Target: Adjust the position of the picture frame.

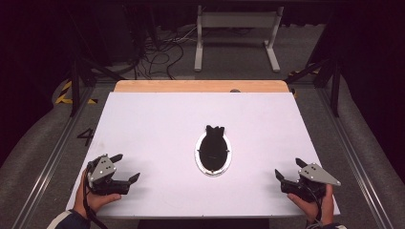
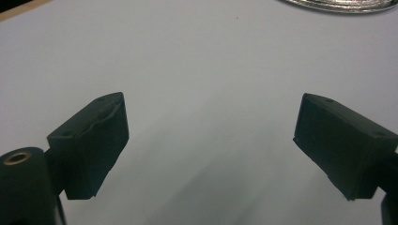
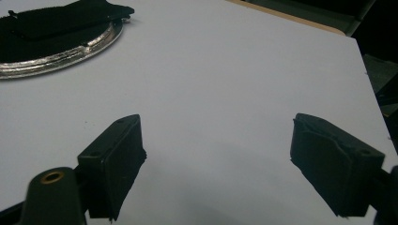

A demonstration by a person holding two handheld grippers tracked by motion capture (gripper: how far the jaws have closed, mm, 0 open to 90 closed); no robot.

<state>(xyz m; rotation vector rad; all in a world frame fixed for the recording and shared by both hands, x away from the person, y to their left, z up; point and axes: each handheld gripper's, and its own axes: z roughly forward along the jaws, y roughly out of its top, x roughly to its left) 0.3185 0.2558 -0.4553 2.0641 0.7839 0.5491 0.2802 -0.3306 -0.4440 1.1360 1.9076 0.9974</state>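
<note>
As I hold both claws at the near table edge: left gripper (image 1: 128, 168) wide, empty; right gripper (image 1: 288, 168) wide, empty. Ahead, between them: silver oval plate (image 1: 198, 161) bearing a black cloth item (image 1: 213, 145). Risk, I judge: a jaw nudging the rim could slide the plate on the white table (image 1: 157, 124)

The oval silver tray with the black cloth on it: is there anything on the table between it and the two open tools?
Nothing visible. Bare white table lies between the oval silver tray with its black cloth and both the left tool and the right tool, whose jaws stand open and empty.
</note>
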